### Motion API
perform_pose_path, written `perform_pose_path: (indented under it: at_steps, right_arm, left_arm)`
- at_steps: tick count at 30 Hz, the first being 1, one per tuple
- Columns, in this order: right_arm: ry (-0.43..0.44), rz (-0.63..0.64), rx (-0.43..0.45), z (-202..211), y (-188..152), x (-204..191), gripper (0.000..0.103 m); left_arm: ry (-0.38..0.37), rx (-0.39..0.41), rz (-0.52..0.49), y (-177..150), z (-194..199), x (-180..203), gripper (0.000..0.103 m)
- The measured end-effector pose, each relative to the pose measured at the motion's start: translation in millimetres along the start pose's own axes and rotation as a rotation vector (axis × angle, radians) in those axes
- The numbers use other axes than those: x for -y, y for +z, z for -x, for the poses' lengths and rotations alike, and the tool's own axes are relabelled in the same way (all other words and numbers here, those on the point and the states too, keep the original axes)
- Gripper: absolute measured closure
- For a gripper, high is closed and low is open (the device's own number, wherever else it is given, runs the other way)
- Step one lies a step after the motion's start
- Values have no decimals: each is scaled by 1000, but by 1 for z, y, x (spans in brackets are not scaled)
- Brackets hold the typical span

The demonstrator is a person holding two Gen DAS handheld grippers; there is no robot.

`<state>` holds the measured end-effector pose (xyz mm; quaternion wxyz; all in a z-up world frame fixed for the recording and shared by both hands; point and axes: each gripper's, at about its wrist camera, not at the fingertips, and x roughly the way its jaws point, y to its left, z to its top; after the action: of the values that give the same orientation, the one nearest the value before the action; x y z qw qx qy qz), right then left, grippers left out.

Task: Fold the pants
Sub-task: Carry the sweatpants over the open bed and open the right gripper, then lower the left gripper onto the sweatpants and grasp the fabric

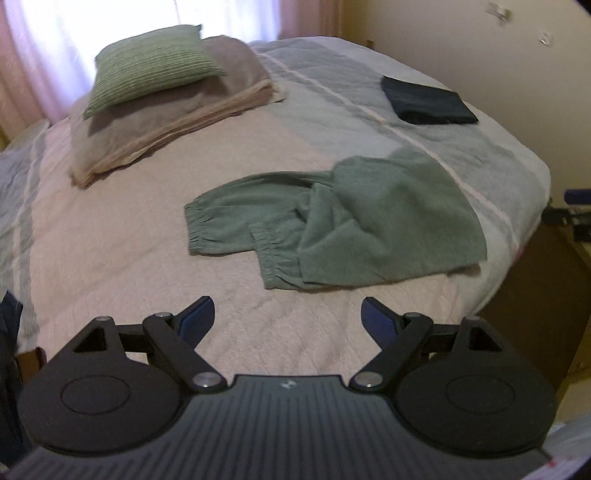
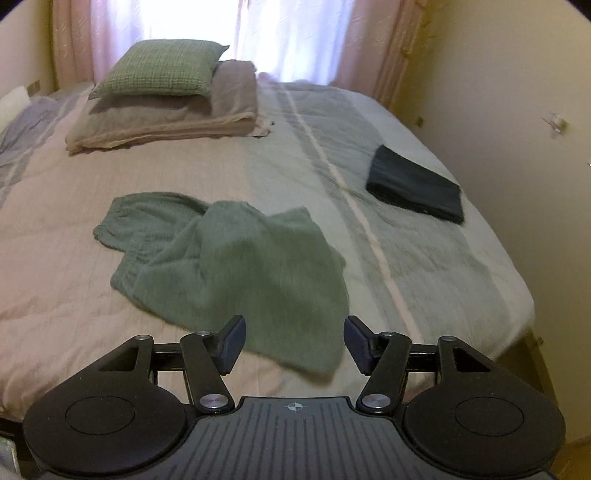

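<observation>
Lying crumpled on the bed (image 1: 110, 236), the green pants (image 1: 354, 221) sit near the foot-end edge, partly doubled over: the broad upper part is flopped across the legs, and two elastic cuffs stick out to the left in the left wrist view. In the right wrist view the pants (image 2: 236, 266) spread just ahead of the right tongs (image 2: 294, 343).

Left tongs (image 1: 287, 319): spread wide, nothing between the pads, held over bare quilt short of the nearer cuff. No contact with the cloth.

Right tongs: spread wide, nothing pinched. Whether the pads touch the near corner of the pants cannot be told from this angle.

Other items on the bed: a dark folded cloth (image 2: 417, 184) well apart from the pants, toward the wall side; a green pillow (image 2: 162, 70) resting on a stack of folded beige bedding (image 2: 159, 122) at the head end, below the curtains (image 2: 288, 33). The quilt is pink on one side and grey-striped on the other; the pants straddle the pink part and the edge of the grey.
</observation>
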<state>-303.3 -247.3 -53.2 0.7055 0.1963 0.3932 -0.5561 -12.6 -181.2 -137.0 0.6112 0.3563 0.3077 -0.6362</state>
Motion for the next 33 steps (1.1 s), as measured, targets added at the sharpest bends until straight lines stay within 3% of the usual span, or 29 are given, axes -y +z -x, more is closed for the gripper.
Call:
perform_pose_path:
  at_steps: [2, 4, 15, 27, 33]
  right_arm:
    - [-2, -6, -2, 21, -12, 5, 46]
    - [-11, -11, -11, 6, -21, -10, 46]
    - [-23, -30, -16, 19, -89, -47, 46]
    - [-10, -22, 36, 18, -90, -26, 46]
    - [43, 49, 51, -16, -66, 13, 46]
  left_arm:
    - [-4, 4, -14, -7, 6, 7, 19]
    - [-6, -3, -22, -14, 10, 10, 19]
    - [-13, -53, -83, -52, 25, 19, 19]
    - [-21, -34, -97, -31, 10, 41, 19]
    - [57, -6, -87, -15, -24, 53, 23]
